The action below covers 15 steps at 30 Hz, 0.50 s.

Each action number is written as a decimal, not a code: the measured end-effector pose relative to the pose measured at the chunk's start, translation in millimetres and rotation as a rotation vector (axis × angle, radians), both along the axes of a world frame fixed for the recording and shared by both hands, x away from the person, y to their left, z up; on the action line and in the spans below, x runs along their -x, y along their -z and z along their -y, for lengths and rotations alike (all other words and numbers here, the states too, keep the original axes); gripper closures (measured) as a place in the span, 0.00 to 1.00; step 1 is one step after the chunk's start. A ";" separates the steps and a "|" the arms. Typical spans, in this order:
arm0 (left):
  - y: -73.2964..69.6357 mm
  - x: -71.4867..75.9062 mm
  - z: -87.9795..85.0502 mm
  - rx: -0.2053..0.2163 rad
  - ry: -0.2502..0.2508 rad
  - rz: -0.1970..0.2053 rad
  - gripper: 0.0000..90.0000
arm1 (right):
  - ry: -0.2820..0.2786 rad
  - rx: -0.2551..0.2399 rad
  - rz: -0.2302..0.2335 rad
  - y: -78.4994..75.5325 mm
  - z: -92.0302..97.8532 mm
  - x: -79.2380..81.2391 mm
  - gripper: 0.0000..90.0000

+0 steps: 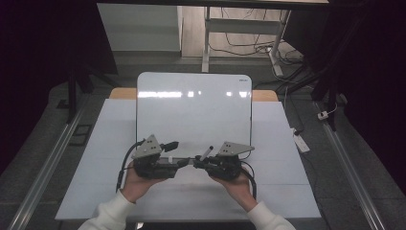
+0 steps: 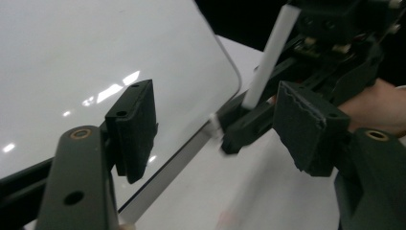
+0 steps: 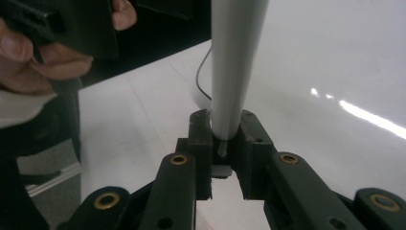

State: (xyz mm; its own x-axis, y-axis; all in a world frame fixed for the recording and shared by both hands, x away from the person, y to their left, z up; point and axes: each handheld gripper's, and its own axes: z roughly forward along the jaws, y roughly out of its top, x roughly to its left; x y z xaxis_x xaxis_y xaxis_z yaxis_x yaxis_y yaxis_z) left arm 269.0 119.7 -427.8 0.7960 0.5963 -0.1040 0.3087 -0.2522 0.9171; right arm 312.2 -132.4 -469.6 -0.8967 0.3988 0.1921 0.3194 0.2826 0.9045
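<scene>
Here the right tongs are clamped on a marker, its long axis running straight out past their tips, over the whiteboard's near edge. The left tongs gape empty just beside its far end, facing it.

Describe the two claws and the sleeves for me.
Both claws, left claw and right claw, are black, each topped by a grey three-cornered plate and trailing a black cable. The arms carry brass-coloured pivot rivets, and the pads are ridged black rubber. The sleeves are white.
</scene>
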 end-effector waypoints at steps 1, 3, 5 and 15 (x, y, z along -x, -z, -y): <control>-0.5 -1.4 4.4 0.000 0.012 0.002 0.38 | -0.001 -0.002 -0.004 0.2 -1.1 0.6 0.86; -0.9 -4.2 12.4 0.000 0.035 0.002 0.41 | -0.004 -0.005 0.000 0.9 -3.2 2.0 0.86; -0.4 -6.8 19.0 -0.001 0.060 -0.003 0.44 | -0.003 -0.012 -0.005 1.2 -4.6 2.5 0.86; 6.0 -17.9 34.1 -0.019 0.133 -0.030 0.70 | -0.011 -0.042 -0.022 1.0 -8.0 4.2 0.86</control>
